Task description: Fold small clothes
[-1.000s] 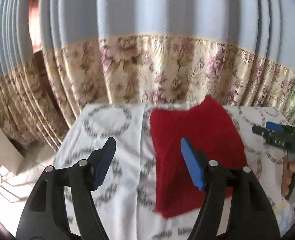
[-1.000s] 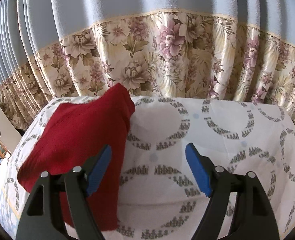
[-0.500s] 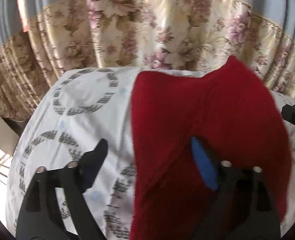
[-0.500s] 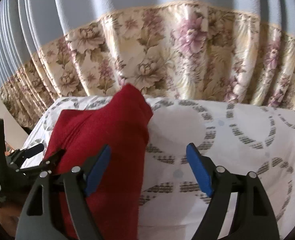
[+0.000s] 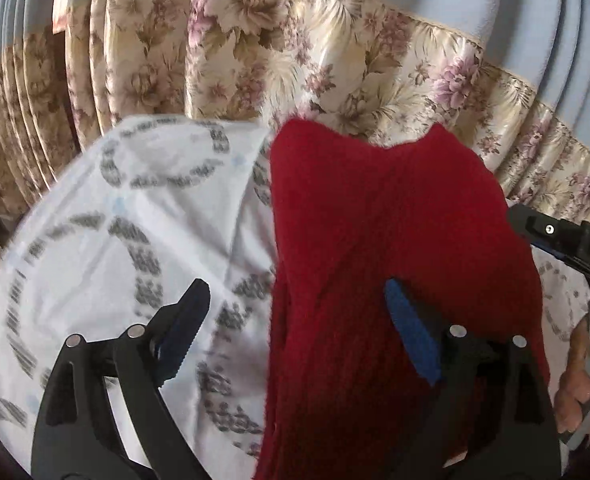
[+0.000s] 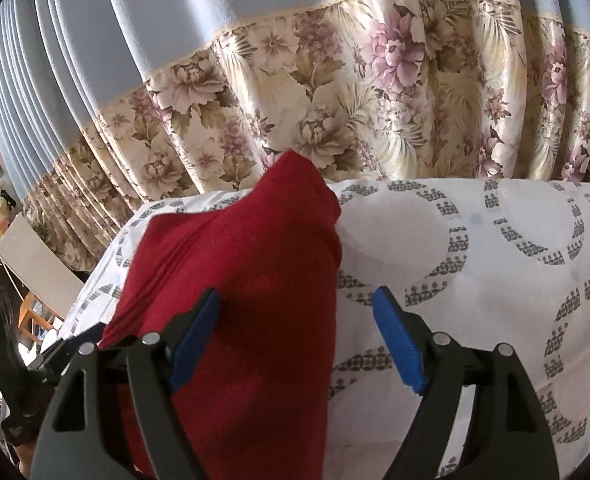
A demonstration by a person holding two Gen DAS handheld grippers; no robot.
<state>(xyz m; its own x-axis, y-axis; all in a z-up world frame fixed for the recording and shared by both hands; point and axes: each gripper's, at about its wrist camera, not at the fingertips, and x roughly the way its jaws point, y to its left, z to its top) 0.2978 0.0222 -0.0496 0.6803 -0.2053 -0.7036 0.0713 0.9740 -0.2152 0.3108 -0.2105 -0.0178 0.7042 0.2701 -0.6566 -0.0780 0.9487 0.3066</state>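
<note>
Surface: I see a bench [image 5: 95,240] under a white cloth printed with grey rings, filling the lower half of both views.
Room: a curtain [image 6: 335,100], plain blue above and floral cream below, hangs behind the far edge. A pale board [image 6: 35,260] and cluttered shelves sit at the left edge of the right wrist view.
Garment: the red garment [image 5: 395,240] lies on the cloth, centre-right in the left wrist view and centre-left in the right wrist view [image 6: 247,300], one corner peaked toward the curtain.
Change: a second ago the garment looked small and far in the left wrist view; it now fills much of that frame. The curtain's blue part has shrunk to the top edge.
Left tool [image 5: 295,320]: its jaws have just been opening and stand wide. The garment's left edge lies between them; the pads do not press it.
Right tool [image 6: 295,340]: jaws wide, holding nothing. The garment's right edge lies between the pads. A hand [image 5: 579,376] grips its handle at lower right of the left wrist view.
</note>
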